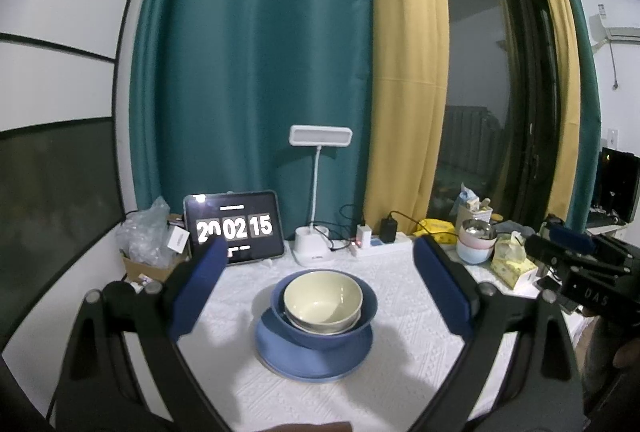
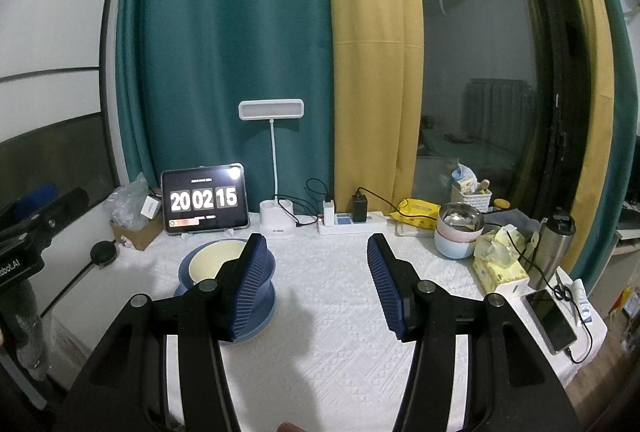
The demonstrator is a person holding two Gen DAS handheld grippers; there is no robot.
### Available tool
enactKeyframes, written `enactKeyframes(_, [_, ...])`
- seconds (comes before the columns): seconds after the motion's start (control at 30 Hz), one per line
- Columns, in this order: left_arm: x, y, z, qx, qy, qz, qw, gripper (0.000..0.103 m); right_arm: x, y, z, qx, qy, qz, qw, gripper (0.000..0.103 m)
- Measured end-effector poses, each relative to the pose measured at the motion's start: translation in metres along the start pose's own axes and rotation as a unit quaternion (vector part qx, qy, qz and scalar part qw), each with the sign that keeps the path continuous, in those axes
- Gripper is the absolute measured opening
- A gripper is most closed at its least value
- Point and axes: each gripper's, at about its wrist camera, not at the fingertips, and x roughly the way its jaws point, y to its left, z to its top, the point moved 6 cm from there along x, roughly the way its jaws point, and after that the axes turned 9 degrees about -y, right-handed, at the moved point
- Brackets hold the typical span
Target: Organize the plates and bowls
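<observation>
stiff, likely fragile nest: cream glazed bowl (image 1: 323,298) inside blue bowl (image 1: 326,324) on blue round plate (image 1: 316,356).
best gripped at rims, three or nine o'clock; left gripper (image 1: 320,284) and right gripper (image 2: 318,280) spread, empty.

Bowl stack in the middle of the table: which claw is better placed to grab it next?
Left, probably. The left claw is open with the stacked bowls centred between its fingers. The right claw is open too, but faces bare tablecloth; the stack sits off to its left side.

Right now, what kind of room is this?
Probably a room in someone's home, not a kitchen: long curtains by a glass door, a desk lamp, and a tablet on a cloth-covered table.
</observation>
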Motion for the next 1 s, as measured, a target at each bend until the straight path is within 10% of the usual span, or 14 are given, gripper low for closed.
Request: enactKeyframes(1.0, [0.0002,-0.0012,-0.0003,0.001,-0.001,0.000,1.0000,0.095,0.0004,-0.0008,-0.0001,0.000,0.000,0.000,1.000,0.055])
